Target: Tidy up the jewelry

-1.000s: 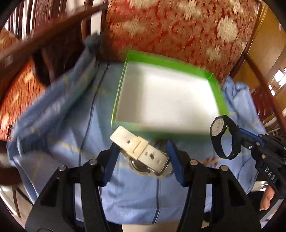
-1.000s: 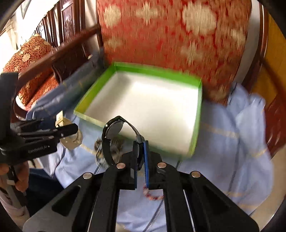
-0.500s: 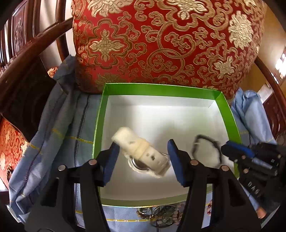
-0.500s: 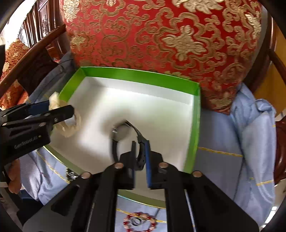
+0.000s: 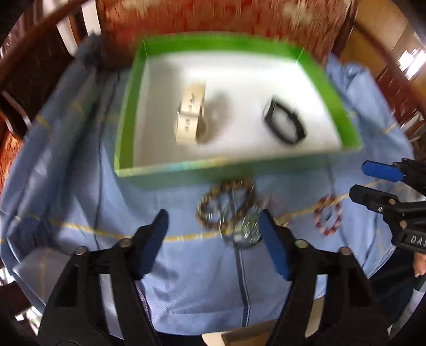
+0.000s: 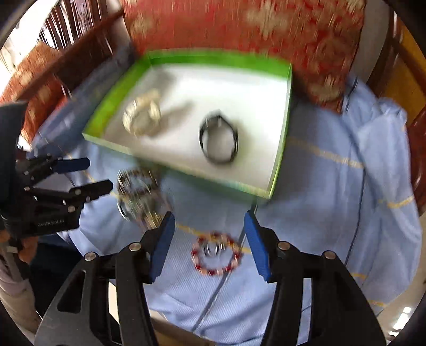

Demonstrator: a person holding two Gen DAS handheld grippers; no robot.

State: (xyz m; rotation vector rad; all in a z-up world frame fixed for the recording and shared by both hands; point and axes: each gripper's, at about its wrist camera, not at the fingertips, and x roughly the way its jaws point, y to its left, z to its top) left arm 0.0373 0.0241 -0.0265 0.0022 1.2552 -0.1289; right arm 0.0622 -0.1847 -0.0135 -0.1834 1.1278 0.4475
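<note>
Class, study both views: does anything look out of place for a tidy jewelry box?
Yes. Both watches, white and black, lie in the green box, but a bracelet tangle and red bead bracelet lie outside on the blue cloth.

dark carved wooden chair frame (image 5: 40, 53) curving around a red cushion (image 6: 266, 24) with gold pattern. pale blue cloth (image 5: 186, 266) with thin yellow lines draped over the seat to its edges. bright daylight at far right (image 5: 410, 61).
</note>
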